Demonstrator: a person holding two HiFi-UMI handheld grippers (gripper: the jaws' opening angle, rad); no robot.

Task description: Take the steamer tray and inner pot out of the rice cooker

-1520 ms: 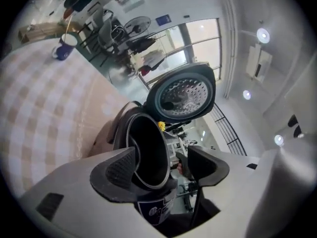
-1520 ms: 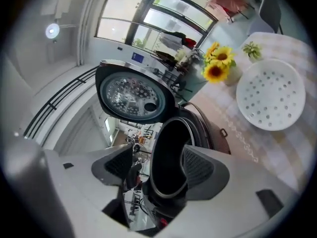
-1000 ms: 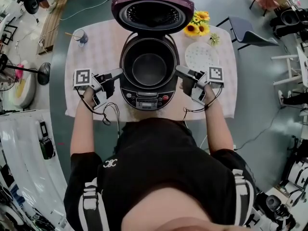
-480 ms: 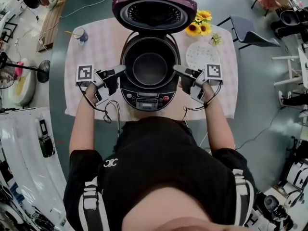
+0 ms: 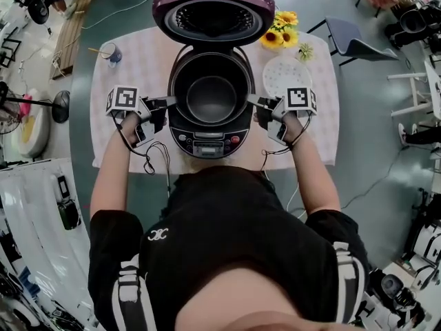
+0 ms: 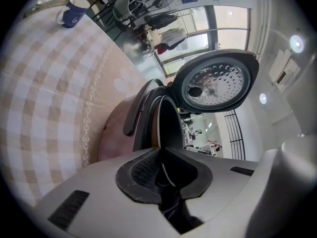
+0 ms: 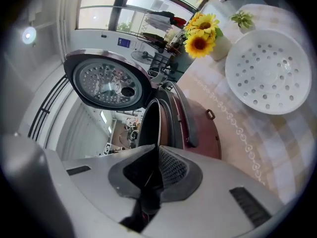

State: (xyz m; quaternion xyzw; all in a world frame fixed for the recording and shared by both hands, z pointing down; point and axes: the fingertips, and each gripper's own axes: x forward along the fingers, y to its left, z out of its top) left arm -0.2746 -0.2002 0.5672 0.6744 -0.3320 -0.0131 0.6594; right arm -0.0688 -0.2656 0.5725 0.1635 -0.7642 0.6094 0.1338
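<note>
The purple rice cooker (image 5: 209,135) stands open on the table, its lid (image 5: 213,12) tipped back. The dark inner pot (image 5: 211,96) sits inside it. My left gripper (image 5: 172,101) is at the pot's left rim and my right gripper (image 5: 251,101) at its right rim. Both pairs of jaws have just been closing, with the rim between them. In the left gripper view the thin pot rim (image 6: 158,128) runs into my left gripper (image 6: 159,155), pinched between the pads. The right gripper view shows the same: the pot rim (image 7: 148,125) clamped in my right gripper (image 7: 157,152). The white steamer tray (image 5: 286,76) lies on the table, right of the cooker.
A blue cup (image 5: 112,52) stands at the table's far left. Sunflowers (image 5: 281,32) and a small plant (image 5: 305,49) are at the far right, behind the steamer tray (image 7: 270,71). A chair (image 5: 351,43) is beyond the table's right corner. Cables hang over the near edge.
Both grippers have moved inward to the pot's rim, and their jaws have gone from wide open to shut on it. The pot still sits in the cooker.
</note>
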